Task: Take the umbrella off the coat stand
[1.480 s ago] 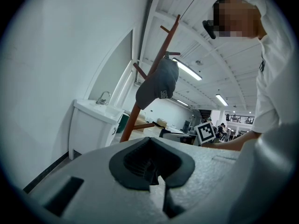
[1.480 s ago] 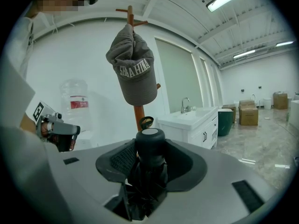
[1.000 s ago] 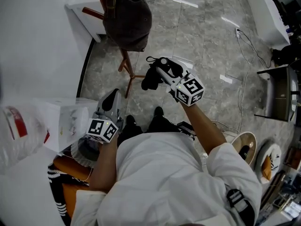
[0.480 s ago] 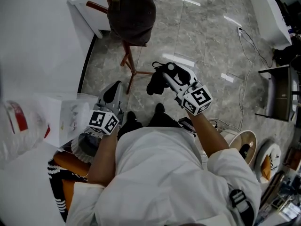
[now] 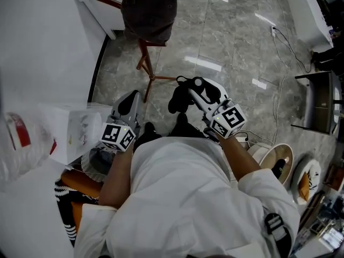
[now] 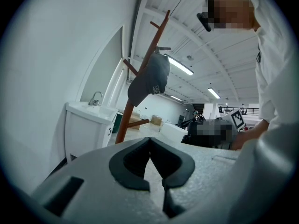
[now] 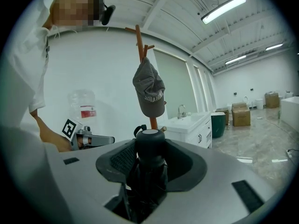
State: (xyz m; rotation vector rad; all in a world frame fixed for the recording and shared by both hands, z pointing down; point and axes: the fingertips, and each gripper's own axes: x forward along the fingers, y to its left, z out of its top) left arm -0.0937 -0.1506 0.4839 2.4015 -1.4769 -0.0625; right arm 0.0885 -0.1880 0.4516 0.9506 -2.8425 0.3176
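Observation:
In the head view my right gripper (image 5: pixel 198 89) is shut on a folded black umbrella (image 5: pixel 178 97), held in the air clear of the wooden coat stand (image 5: pixel 145 63). In the right gripper view the umbrella (image 7: pixel 150 160) stands between the jaws with its round end cap up. The coat stand (image 7: pixel 139 41) is farther off and bears a dark grey cap (image 7: pixel 149 94). My left gripper (image 5: pixel 130 99) is lower left and apart from the umbrella. Its jaws are shut with nothing between them (image 6: pixel 150 141). The cap (image 6: pixel 150 80) and stand (image 6: pixel 140 92) rise ahead of it.
A white sink cabinet (image 5: pixel 99 9) stands against the wall behind the coat stand. A clear plastic water jug (image 5: pixel 21 144) sits at the left. Cables (image 5: pixel 279 47), a white unit (image 5: pixel 306 15) and a dark frame (image 5: pixel 317 106) lie on the marble floor at the right.
My right gripper has carried the umbrella away from the coat stand, toward the person and to the right. The left gripper has stayed about where it was.

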